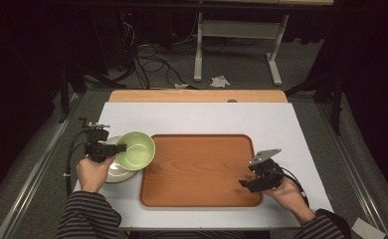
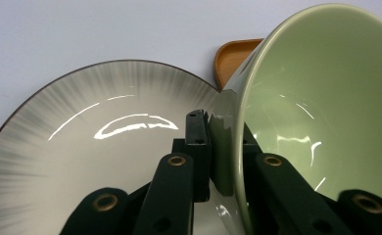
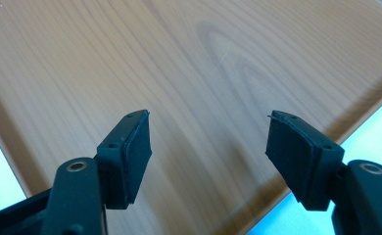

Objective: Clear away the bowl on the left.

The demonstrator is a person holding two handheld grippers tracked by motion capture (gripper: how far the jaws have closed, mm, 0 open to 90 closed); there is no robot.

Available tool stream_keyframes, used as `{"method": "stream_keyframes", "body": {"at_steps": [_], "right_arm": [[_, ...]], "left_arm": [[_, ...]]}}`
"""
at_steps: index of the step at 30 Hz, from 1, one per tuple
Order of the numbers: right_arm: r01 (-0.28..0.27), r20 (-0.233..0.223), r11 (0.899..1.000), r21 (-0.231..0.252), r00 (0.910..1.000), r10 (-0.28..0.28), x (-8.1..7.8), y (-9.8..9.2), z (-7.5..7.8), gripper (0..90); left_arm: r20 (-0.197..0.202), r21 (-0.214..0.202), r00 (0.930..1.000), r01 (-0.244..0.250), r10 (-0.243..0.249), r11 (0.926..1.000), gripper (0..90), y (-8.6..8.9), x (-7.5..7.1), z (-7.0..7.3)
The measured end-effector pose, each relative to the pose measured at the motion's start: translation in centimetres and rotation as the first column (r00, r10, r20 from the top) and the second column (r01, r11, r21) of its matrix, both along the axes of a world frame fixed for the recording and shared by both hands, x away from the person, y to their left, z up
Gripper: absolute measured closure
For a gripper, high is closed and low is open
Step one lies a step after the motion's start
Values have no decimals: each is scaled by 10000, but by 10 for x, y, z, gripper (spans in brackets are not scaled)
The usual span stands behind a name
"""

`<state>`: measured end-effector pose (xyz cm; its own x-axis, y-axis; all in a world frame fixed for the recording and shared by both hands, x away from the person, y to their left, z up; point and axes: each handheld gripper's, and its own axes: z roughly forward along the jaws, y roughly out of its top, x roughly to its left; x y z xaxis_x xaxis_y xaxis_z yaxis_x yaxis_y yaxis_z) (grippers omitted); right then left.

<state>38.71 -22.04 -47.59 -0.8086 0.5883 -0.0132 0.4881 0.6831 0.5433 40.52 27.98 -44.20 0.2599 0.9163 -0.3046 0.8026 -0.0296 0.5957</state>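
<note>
1. At the table's left edge, a pale green bowl (image 1: 135, 149) hangs tipped on its side, its mouth turned toward the wooden tray (image 1: 202, 172) and its lower rim over a grey-rimmed plate (image 1: 115, 171) on the white mat (image 1: 207, 117).
2. Clamped on the bowl's wall is the left gripper (image 2: 222, 147), one jaw outside and one inside, just below the rim.
3. Glazed ceramic like this looks stiff, smooth and breakable; I'd guess it is slippery under the pads and heavy enough to swing from a one-sided pinch.
4. Its rim seems the only sensible hold, and a deeper bite would steady it.
5. Close beneath, the plate could chip if the bowl slipped.
6. Farther right, the right gripper (image 3: 208, 147) hovers over the tray's near right corner, jaws spread wide with nothing between them.
</note>
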Motion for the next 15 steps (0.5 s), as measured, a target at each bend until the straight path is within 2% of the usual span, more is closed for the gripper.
{"method": "stream_keyframes", "body": {"at_steps": [3,8,15], "right_arm": [[48,14,10000,-43,10000,-48,-1,1,0,348],[69,-34,10000,-46,10000,-69,1,0,0,348],[79,16,9999,-90,10000,-79,0,0,0,348]], "left_arm": [[90,7,9998,163,-163,9999,836,-4,0,3],[238,-224,9987,462,-457,9987,836,-14,2,7],[279,30,9941,1045,-1045,9945,836,-32,3,11]]}}
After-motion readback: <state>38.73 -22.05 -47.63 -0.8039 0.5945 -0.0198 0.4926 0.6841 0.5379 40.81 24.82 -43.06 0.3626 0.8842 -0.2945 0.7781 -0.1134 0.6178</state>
